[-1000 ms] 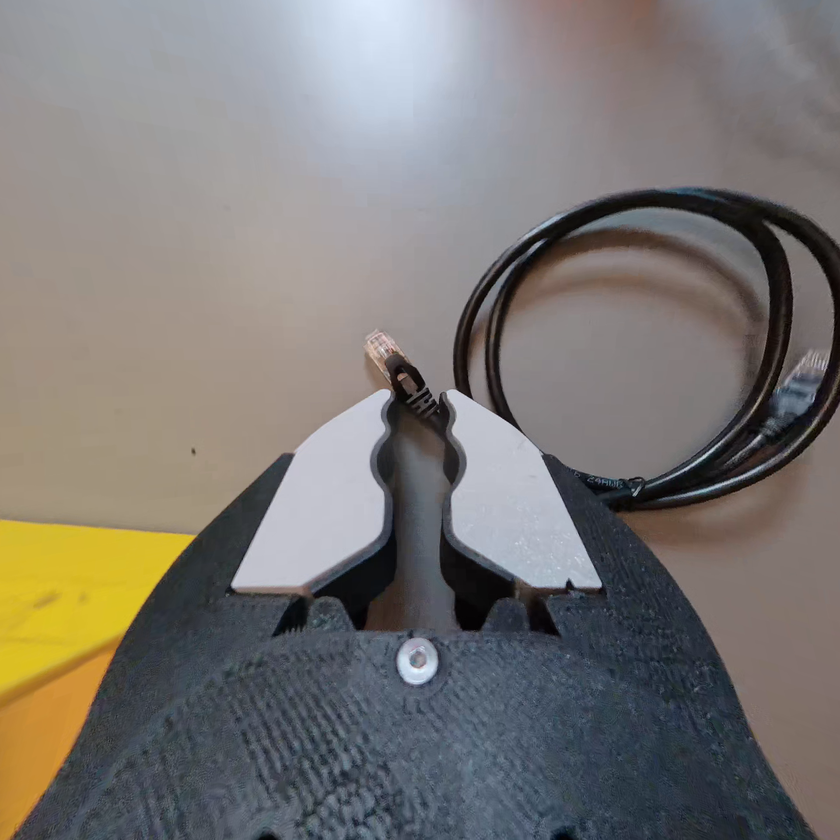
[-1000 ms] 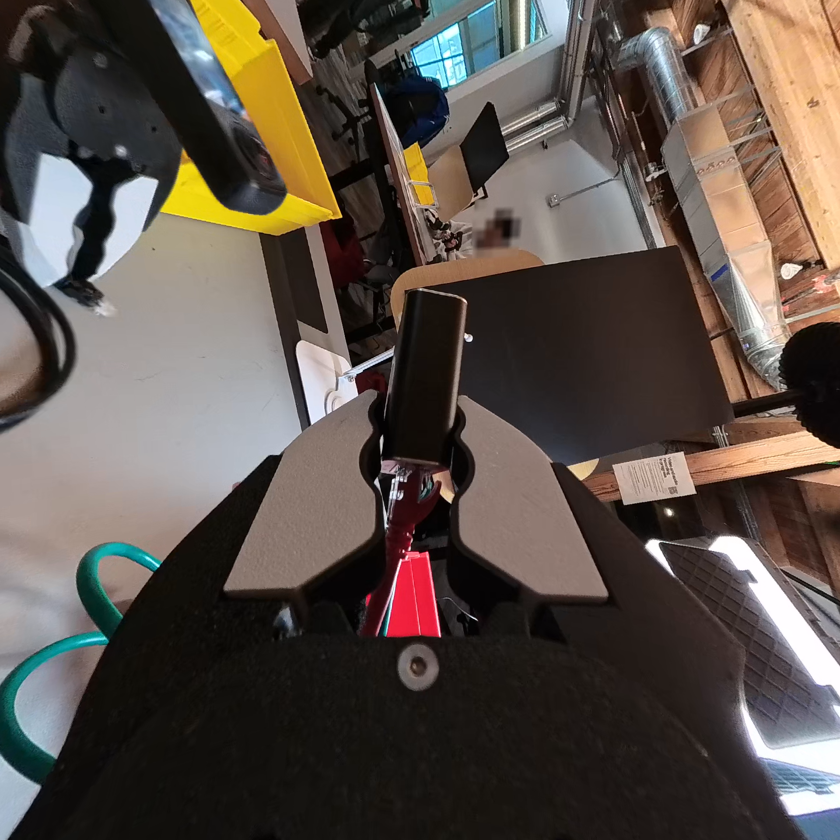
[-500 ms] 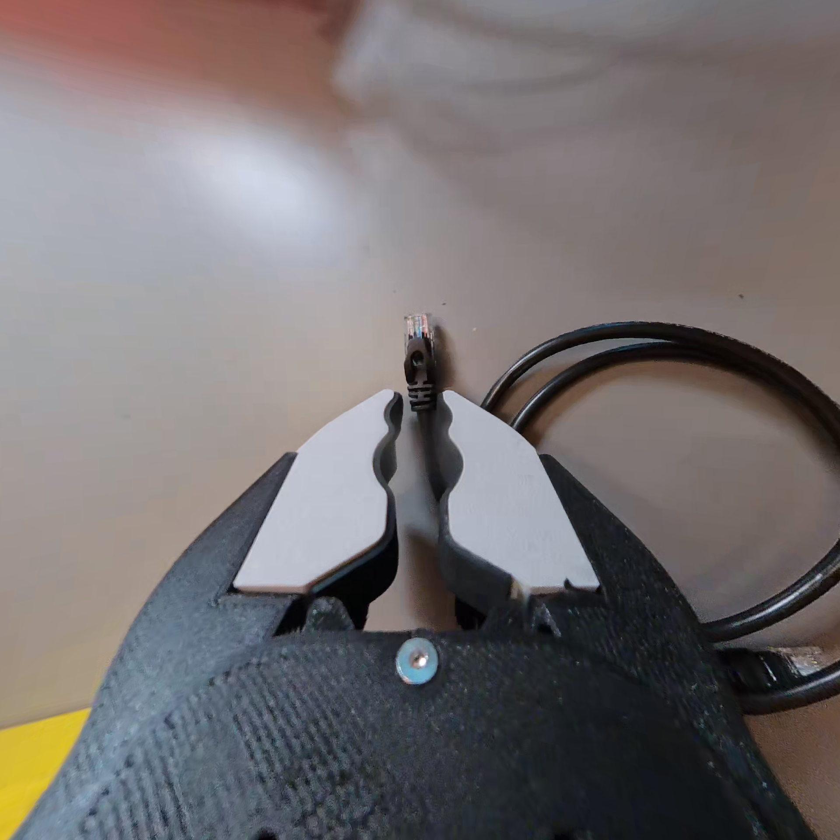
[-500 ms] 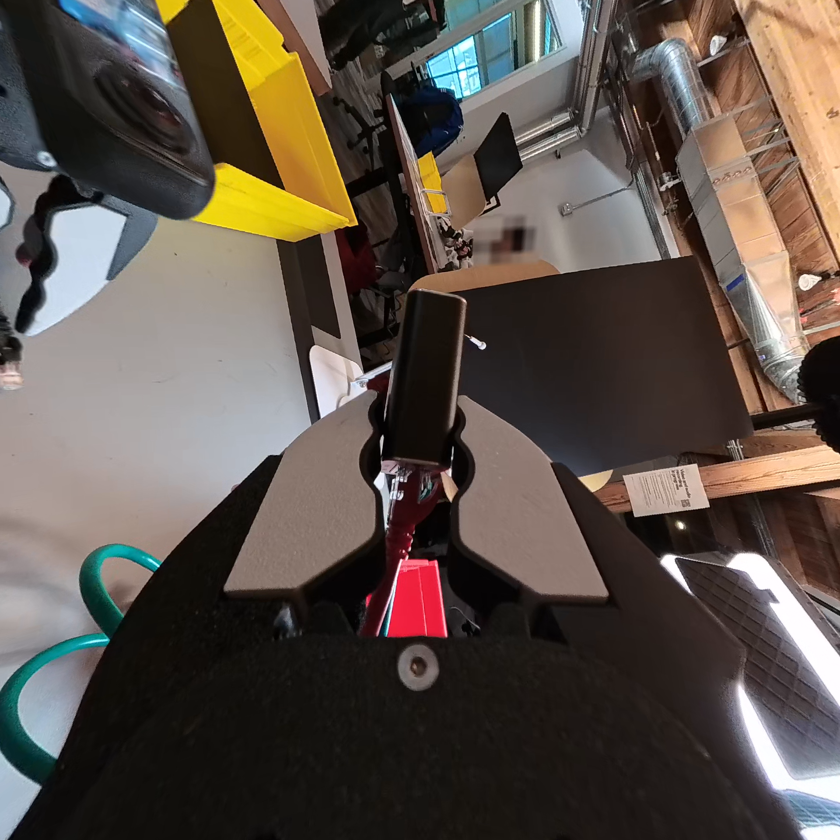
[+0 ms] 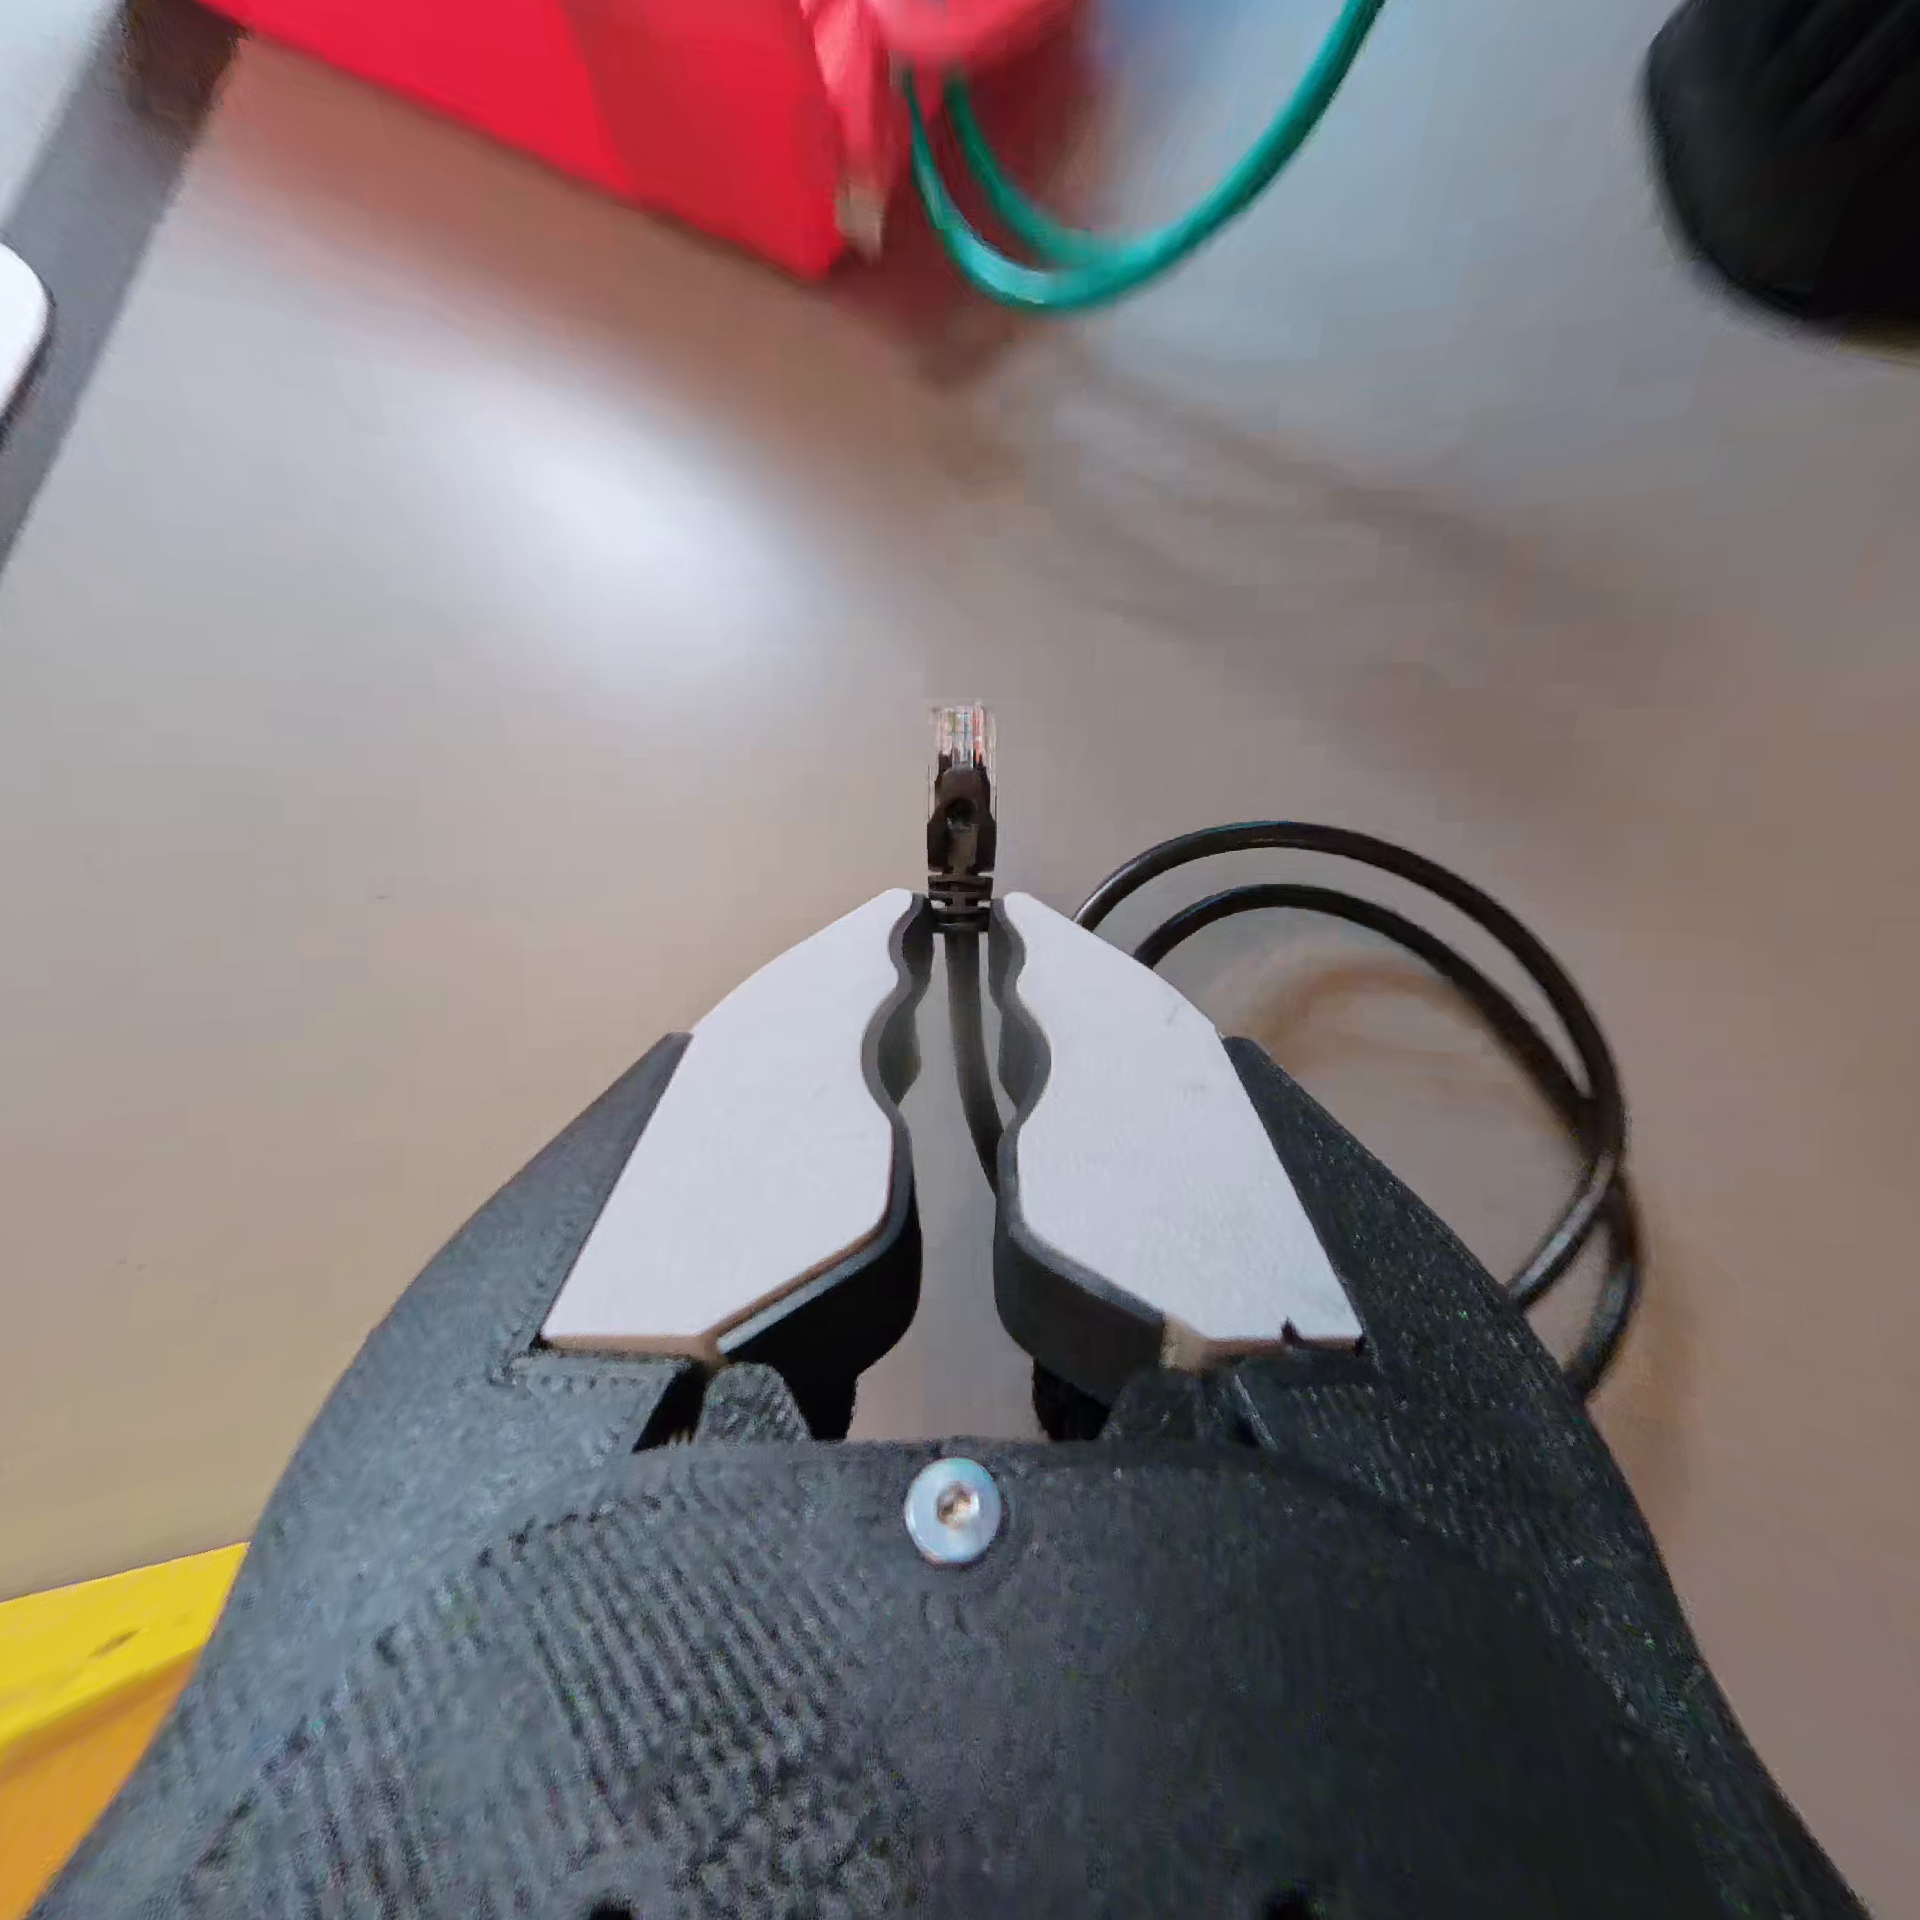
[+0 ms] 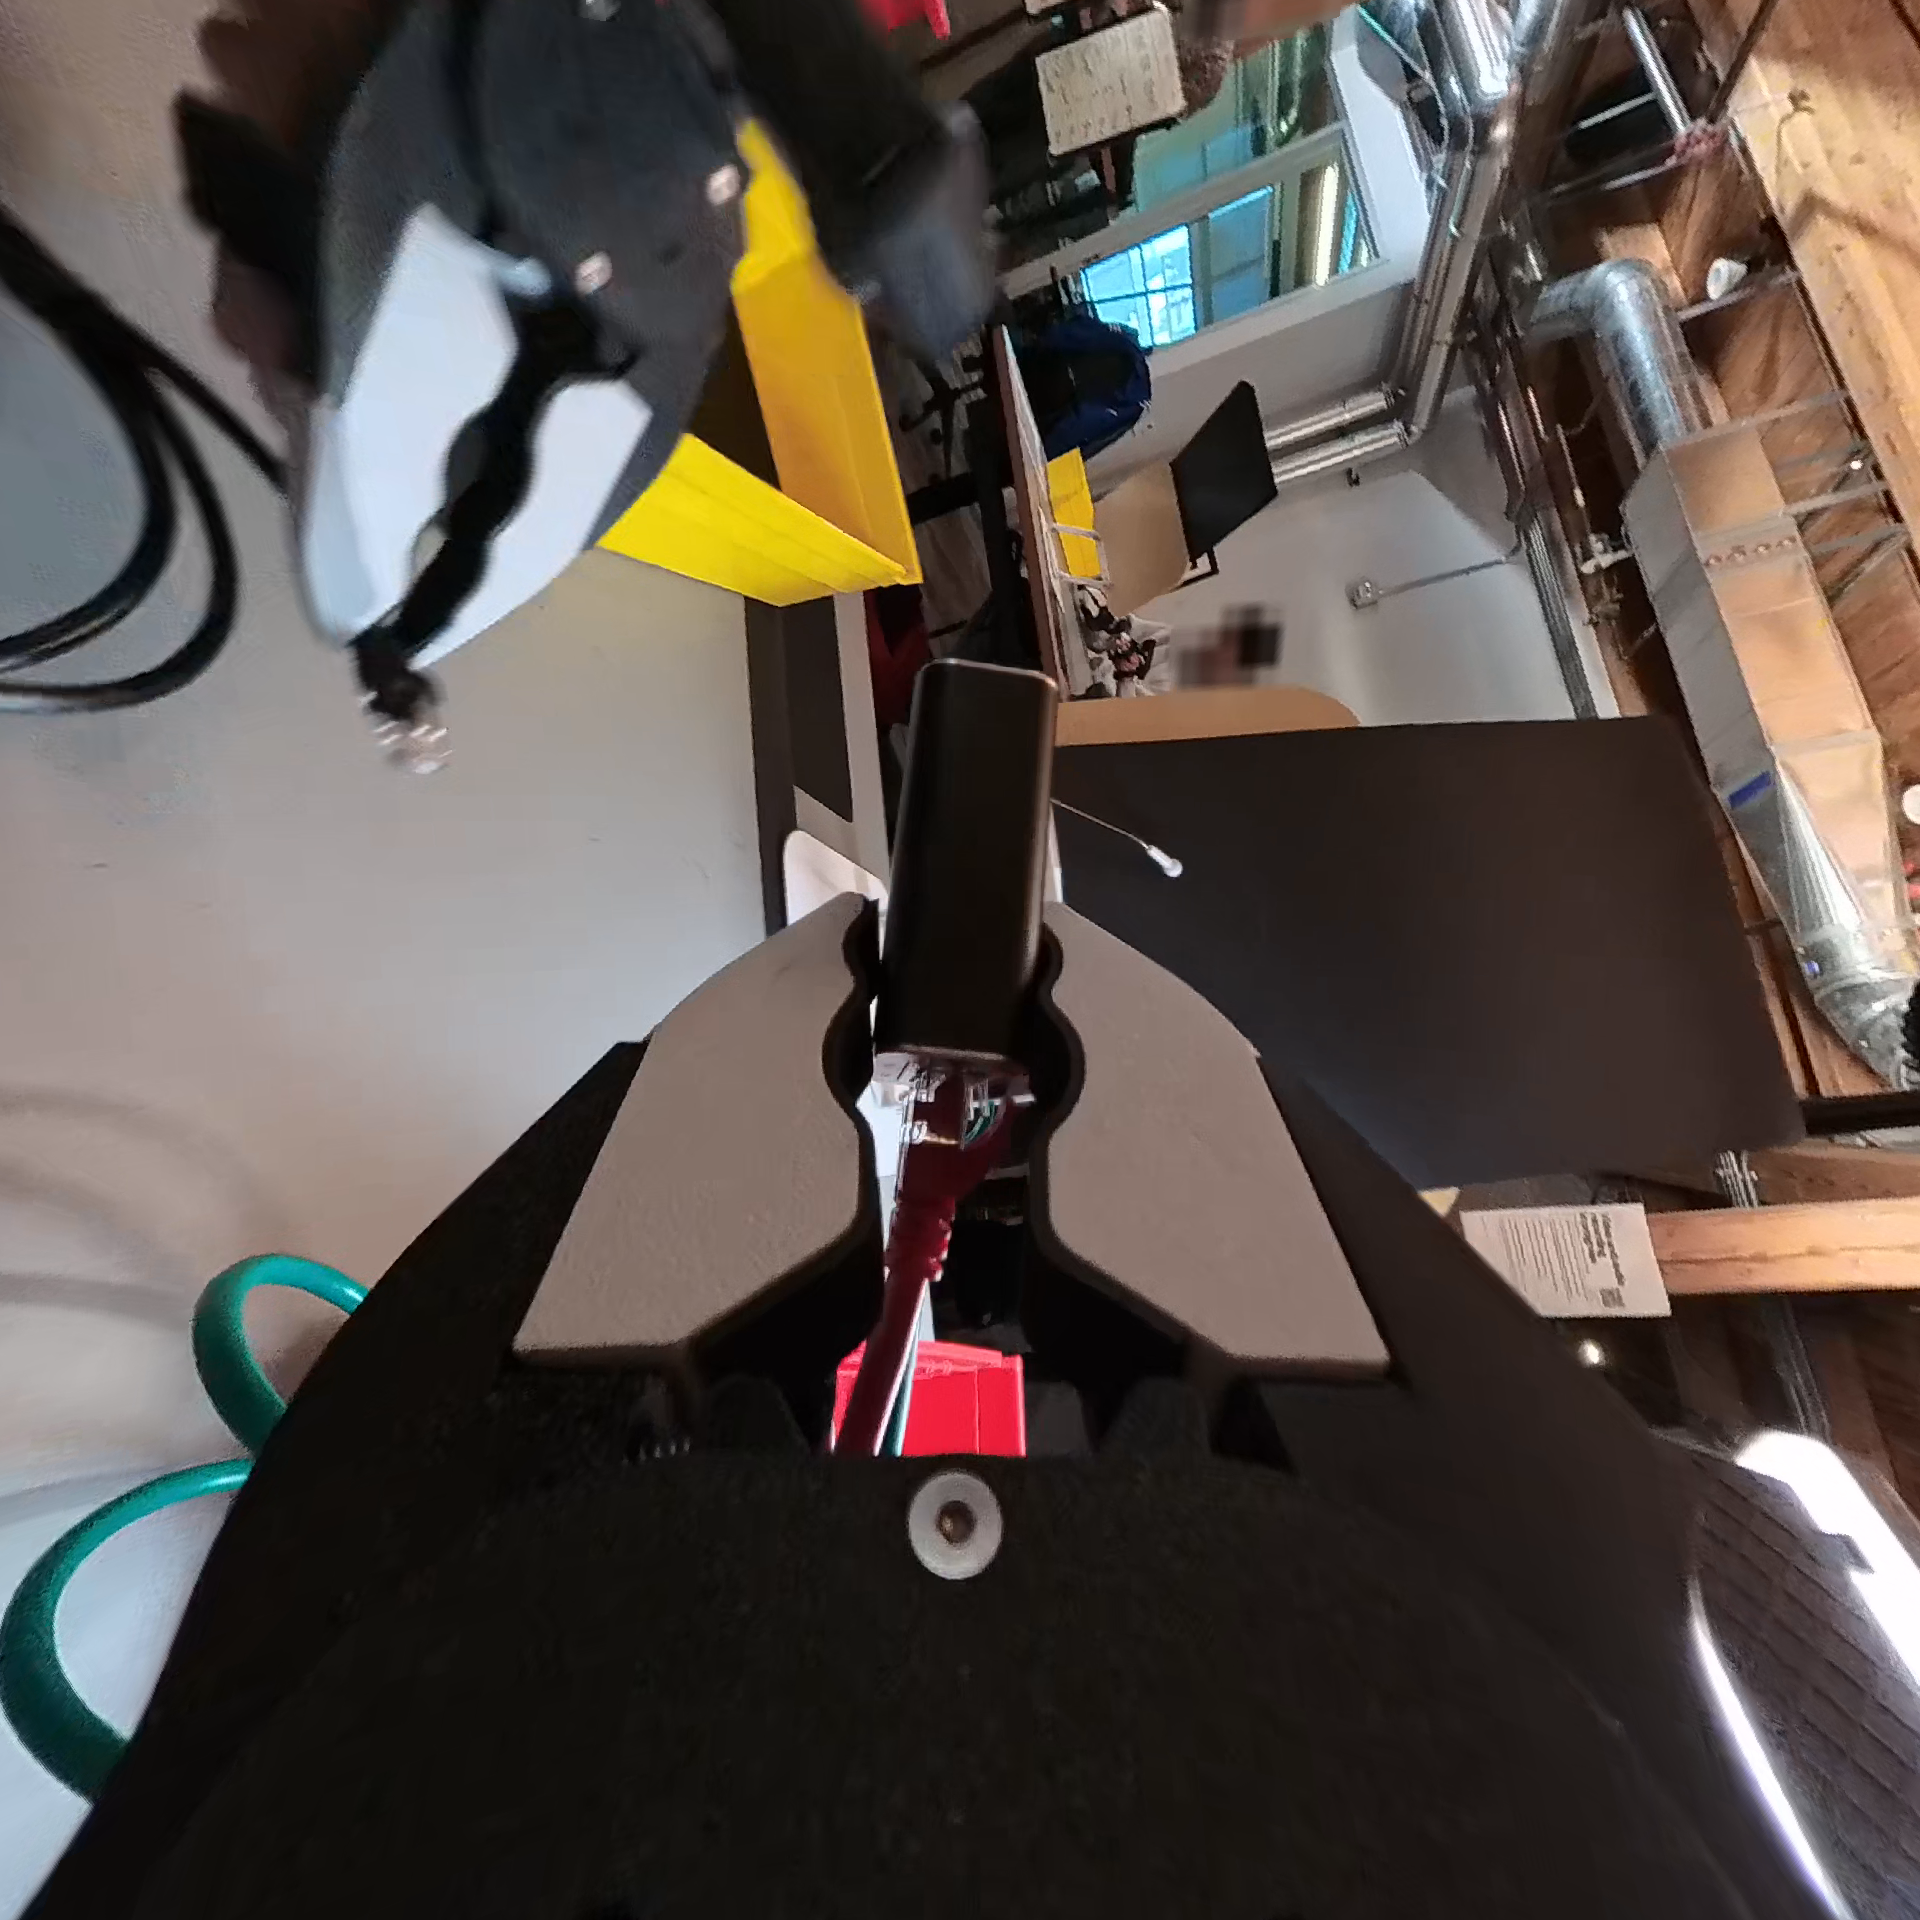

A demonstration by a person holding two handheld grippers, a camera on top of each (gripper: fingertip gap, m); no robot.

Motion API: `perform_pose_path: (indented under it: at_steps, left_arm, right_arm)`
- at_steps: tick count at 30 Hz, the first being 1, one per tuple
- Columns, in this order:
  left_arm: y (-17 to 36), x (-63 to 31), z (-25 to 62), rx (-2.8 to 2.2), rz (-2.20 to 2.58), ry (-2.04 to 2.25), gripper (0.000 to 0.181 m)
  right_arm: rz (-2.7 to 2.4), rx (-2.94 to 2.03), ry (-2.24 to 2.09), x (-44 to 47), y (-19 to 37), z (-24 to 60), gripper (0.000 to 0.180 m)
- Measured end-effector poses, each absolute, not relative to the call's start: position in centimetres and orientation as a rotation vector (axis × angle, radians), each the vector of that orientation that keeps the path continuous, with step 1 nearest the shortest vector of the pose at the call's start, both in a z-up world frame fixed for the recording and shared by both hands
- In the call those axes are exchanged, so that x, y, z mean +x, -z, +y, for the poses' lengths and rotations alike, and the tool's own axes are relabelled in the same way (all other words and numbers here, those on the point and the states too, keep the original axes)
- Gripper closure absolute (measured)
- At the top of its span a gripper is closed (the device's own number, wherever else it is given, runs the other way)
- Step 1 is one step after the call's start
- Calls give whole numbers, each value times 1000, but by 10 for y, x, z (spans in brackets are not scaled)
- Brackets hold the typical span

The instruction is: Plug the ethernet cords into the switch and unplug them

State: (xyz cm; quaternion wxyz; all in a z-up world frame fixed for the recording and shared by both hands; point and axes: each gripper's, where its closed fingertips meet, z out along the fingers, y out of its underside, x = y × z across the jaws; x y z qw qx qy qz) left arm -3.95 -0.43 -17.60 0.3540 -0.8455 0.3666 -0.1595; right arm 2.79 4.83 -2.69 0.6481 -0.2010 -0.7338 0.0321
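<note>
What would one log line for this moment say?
left tool: shut on black cord, plug free | right tool: shut on switch | red cord: plugged in

A workshop-style office in a converted industrial loft: exposed timber beams [image 6: 1766, 1242] and bare metal ducts [image 6: 1621, 312] run overhead, with tall windows [image 6: 1226, 249] far off. Yellow storage bins [image 6: 800, 416] stand at the pale work surface [image 6: 416, 935], and a dark partition board [image 6: 1403, 935] stands beyond it.

The red box [image 5: 582, 114] and green cord [image 5: 1091, 265] are blurred and cut off at the top edge.
</note>
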Motion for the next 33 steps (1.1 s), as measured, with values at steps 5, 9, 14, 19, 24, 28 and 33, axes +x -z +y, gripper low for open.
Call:
perform_pose_path:
  at_steps: [5,9,14,19,24,28,33]
  left_arm:
    - [125,-39,-20,-2086,903,558,170]
    - [114,-34,-34,-2093,948,589,170]
    - [122,-35,-45,-2160,1019,588,170]
    - [128,-36,-52,-2203,1061,597,170]
    - [132,-35,-60,-2258,1087,612,170]
    - [139,-35,-63,-2325,1077,622,171]
    - [147,-35,-65,-2376,1088,623,171]
  right_arm:
    - [-1767,-334,-68,17,55,29,154]
    - [-1821,-241,-53,5,80,11,154]
    - [-1849,-176,-60,-2,95,-6,154]
    - [-1859,-134,-45,-5,101,-16,154]
    - [-1880,-119,-30,-7,111,-18,154]
    - [-1886,-104,-17,-8,113,-21,154]
    - [-1912,-83,11,-8,120,-23,154]
